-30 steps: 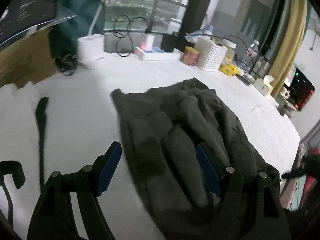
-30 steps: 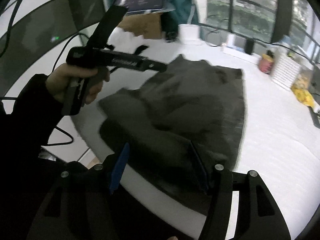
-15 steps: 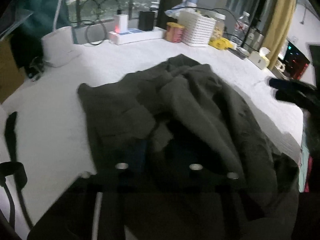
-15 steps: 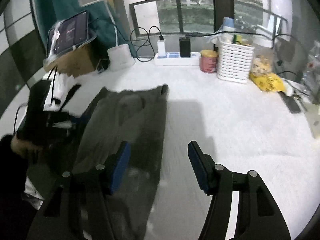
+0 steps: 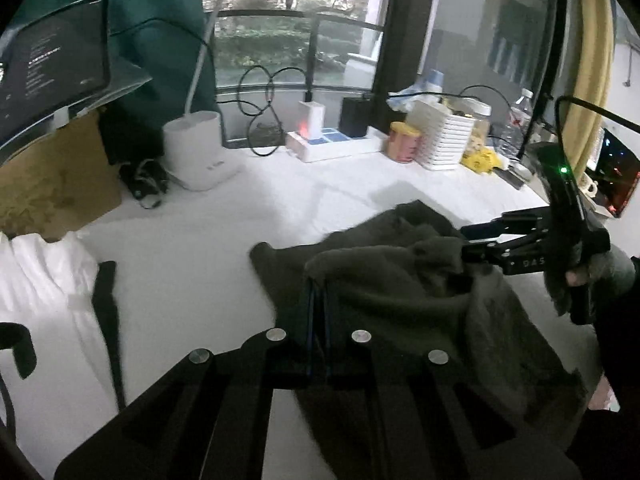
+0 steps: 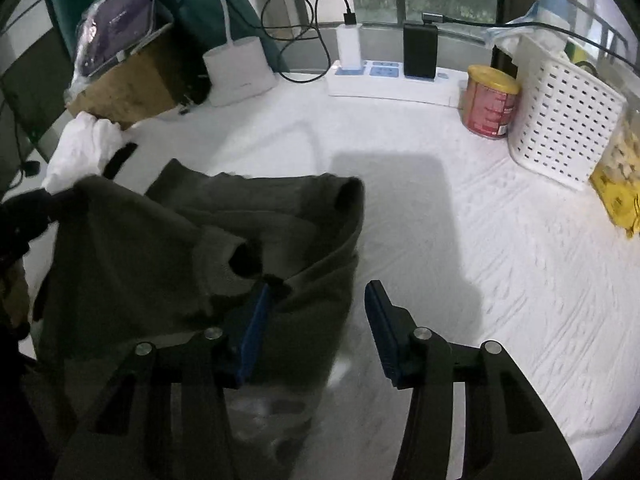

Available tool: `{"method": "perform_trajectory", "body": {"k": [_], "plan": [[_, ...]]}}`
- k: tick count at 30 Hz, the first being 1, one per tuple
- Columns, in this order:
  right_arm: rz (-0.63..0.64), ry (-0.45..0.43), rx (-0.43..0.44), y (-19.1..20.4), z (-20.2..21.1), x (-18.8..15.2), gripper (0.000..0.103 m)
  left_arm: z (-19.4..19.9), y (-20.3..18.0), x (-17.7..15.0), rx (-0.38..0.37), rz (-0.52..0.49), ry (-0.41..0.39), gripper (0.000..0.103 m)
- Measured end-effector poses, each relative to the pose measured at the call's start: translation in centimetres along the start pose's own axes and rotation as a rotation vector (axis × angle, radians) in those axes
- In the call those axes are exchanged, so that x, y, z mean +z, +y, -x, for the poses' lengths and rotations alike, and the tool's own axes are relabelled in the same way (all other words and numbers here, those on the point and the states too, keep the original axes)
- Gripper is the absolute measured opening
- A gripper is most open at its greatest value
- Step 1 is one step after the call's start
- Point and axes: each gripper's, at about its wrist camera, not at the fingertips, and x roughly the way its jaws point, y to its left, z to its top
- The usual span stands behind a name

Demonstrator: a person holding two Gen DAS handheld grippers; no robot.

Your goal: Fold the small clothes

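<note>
- Two grippers work one dark garment (image 6: 208,232) lying on the white table (image 6: 500,240); we should lift its edge evenly, keeping the fold line straight.
- Left gripper (image 5: 318,312): clenched on the garment's edge.
- Right gripper (image 6: 316,320): spread wide, gripping nothing, one finger touching cloth.

There is 1 dark olive fleece garment (image 6: 240,232), 1 crumpled white cloth (image 6: 84,148), 1 red round tin with a gold lid (image 6: 490,102), 1 white perforated plastic basket (image 6: 568,120), 1 white power strip (image 6: 392,82), 1 white lamp base (image 6: 238,70), 1 brown cardboard box (image 6: 128,84), 1 clear plastic water bottle (image 5: 518,122) and 2 black hand-held grippers with blue pads, left (image 5: 318,316) and right (image 6: 316,320).
</note>
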Motion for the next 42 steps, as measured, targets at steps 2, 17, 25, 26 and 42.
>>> {"method": "perform_trajectory", "body": {"k": [2,17,25,26,42], "plan": [[0.031,0.007,0.013,-0.2,-0.4,0.3,0.052,-0.5,0.4,-0.1,-0.004,0.008,0.005,0.002],[-0.155,-0.156,0.069,-7.4,1.0,4.0,0.004,-2.9,1.9,0.8,0.032,0.0,0.023,0.003],[-0.121,-0.2,0.059,-6.8,1.0,5.3,0.004,-4.6,2.2,2.3,0.068,-0.036,0.102,0.016],[-0.116,-0.209,0.064,-6.7,0.9,5.8,0.004,-4.8,2.4,2.6,0.052,-0.023,0.102,0.016],[-0.132,-0.148,0.116,-7.6,1.4,4.6,0.066,-5.9,2.2,2.7,-0.06,0.003,0.1,0.05]]}}
